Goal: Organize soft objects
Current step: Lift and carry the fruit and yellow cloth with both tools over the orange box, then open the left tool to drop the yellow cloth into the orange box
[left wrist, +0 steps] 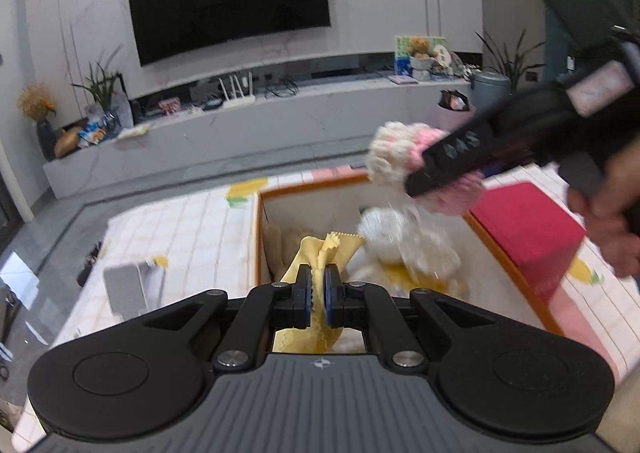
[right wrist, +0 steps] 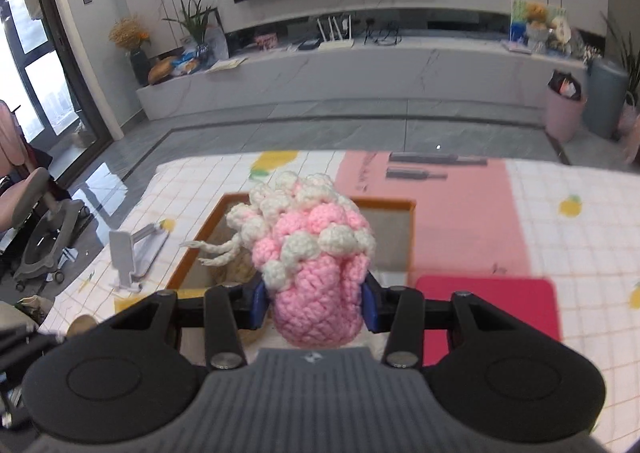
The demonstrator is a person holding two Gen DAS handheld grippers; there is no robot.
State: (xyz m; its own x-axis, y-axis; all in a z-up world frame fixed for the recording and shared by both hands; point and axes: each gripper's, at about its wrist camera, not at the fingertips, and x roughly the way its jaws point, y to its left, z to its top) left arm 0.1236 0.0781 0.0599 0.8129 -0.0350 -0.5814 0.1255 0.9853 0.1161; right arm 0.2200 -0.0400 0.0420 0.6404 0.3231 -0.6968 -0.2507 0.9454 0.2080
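My left gripper (left wrist: pixel 318 295) is shut on a yellow cloth (left wrist: pixel 320 253) with zigzag edges, held over the orange-rimmed box (left wrist: pixel 312 185). Inside the box lies a white plush toy (left wrist: pixel 400 241) on something yellow. My right gripper (right wrist: pixel 314 303) is shut on a pink and white crocheted pouch (right wrist: pixel 312 253), its white cords dangling to the left, above the same box (right wrist: pixel 384 204). In the left wrist view the pouch (left wrist: pixel 400 157) hangs over the box's far right corner, clamped in the right gripper (left wrist: pixel 444 169) that a hand holds.
The box sits on a checked tablecloth with lemon prints (left wrist: pixel 180 221). A red box (left wrist: pixel 524 225) stands to its right, a grey phone stand (left wrist: pixel 132 285) to its left. Two dark bars (right wrist: pixel 436 165) lie on the pink patch. Beyond are a TV wall and low shelf.
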